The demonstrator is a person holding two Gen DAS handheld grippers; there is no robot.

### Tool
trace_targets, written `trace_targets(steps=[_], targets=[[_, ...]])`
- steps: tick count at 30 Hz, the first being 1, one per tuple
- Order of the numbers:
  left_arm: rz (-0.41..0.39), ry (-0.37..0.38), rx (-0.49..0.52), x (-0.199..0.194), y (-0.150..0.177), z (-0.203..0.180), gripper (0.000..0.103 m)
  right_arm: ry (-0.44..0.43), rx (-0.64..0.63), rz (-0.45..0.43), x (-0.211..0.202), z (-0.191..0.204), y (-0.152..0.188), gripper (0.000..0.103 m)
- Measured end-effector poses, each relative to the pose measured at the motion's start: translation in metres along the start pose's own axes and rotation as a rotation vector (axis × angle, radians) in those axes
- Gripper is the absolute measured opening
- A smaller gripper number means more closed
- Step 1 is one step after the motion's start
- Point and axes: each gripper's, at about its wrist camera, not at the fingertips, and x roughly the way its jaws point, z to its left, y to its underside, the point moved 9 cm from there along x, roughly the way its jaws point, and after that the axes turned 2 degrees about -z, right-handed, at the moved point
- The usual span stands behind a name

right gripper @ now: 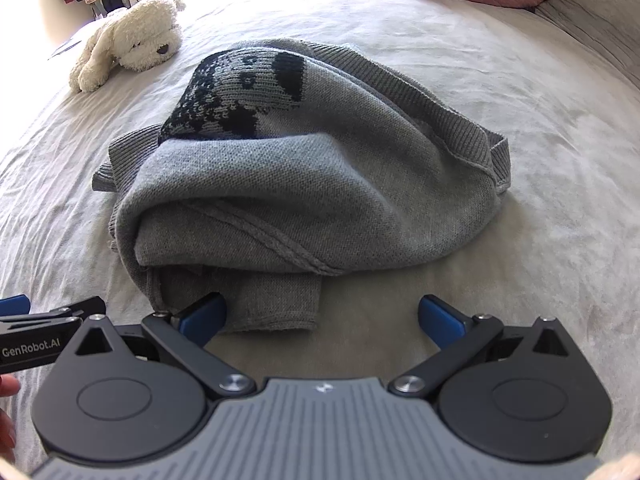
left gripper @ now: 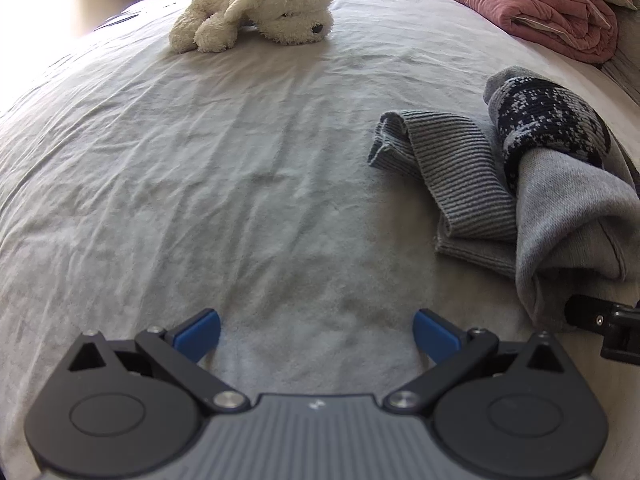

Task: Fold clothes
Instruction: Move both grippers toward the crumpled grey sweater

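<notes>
A grey knitted sweater with a dark navy pixelled pattern lies in a loose, rumpled heap on the pale grey bedsheet, its ribbed hem and one cuff spilling out at the near edge. In the right wrist view it fills the centre, from about 12 o'clock down to just ahead of the fingers. In the left wrist view it sits off at 2 to 3 o'clock, so the left tool is pointed mostly at bare sheet.

The right gripper hovers low at the sweater's near edge, jaws spread wide and holding nothing. Its left blue pad is just beside, perhaps touching, the flap of knit that hangs toward it; I cannot tell which. That stance looks like a set-up for pinching the hem or cuff. The left gripper is likewise wide apart and empty, over bare sheet at the sweater's 9 o'clock side, probably waiting to take a second corner so the garment can be drawn flat.

Folding seems not yet begun: the heap needs spreading first.

A cream plush dog rests at 11 to 12 o'clock, well apart, and a rolled dusty-pink quilt lies at 1 o'clock by the bed's head.
</notes>
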Motion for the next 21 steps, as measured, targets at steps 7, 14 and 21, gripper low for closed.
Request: trace_targets(steps=[7, 14, 21], targets=[[-0.003, 0.020, 0.011, 0.000, -0.002, 0.001, 0.103, 0.005, 0.001, -0.004, -0.007, -0.003, -0.001, 0.103], [-0.024, 0.067, -0.019, -0.006, -0.014, 0.005, 0.102, -0.068, 0.076, -0.062, -0.028, -0.013, -0.025, 0.100], [-0.047, 0.097, -0.108, -0.011, -0.024, 0.016, 0.091, -0.249, 0.092, -0.134, -0.029, 0.028, -0.057, 0.078]])
